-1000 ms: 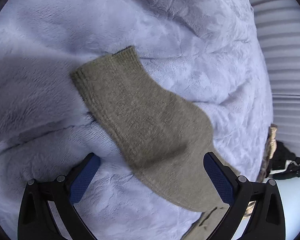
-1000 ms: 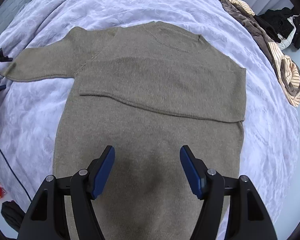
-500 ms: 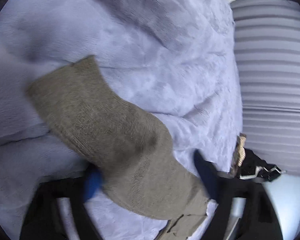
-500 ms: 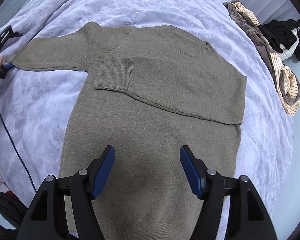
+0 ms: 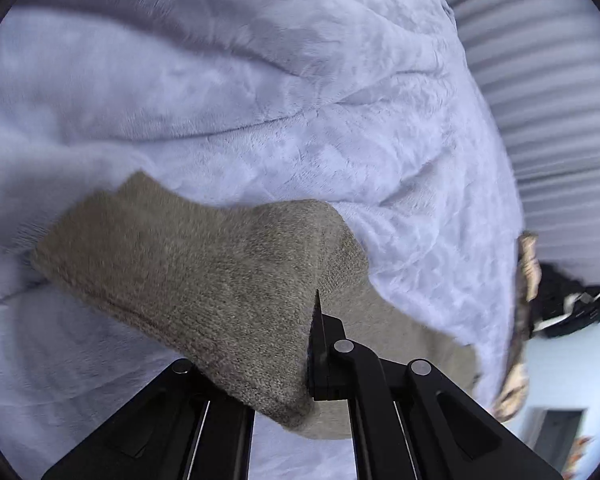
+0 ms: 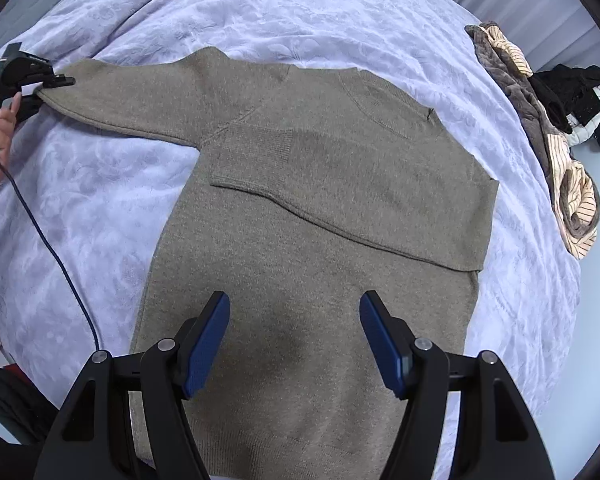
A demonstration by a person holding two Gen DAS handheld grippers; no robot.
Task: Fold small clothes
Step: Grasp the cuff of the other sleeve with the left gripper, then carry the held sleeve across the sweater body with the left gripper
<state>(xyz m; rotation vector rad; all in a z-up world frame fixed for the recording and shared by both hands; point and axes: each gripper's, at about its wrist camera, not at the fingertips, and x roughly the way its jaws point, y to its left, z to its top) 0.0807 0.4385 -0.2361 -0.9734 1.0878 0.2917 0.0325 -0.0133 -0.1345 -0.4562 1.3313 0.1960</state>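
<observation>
Sweater (image 6: 312,240) is lying flat on the bed (image 6: 80,208), spread out on the lavender blanket, so I'd call this maybe a third done. One sleeve (image 6: 352,184) is already folded across the chest. The other sleeve (image 6: 132,100) is stretched straight out to the side, with the left hand-held gripper (image 6: 56,80) clamped onto its cuff (image 5: 204,300). From the left wrist view the knit is bunched up between the closed fingers and lifted a bit off the blanket.

Right hand-held gripper (image 6: 294,344) hangs over the lower body of the sweater, fingers spread wide, holding nothing.

What's left, as far as I can judge: swing that second sleeve across the chest, then fold the hem up. Pile of other clothes (image 6: 548,132) sits at the far edge of the bed, not folded yet by the look of it.
</observation>
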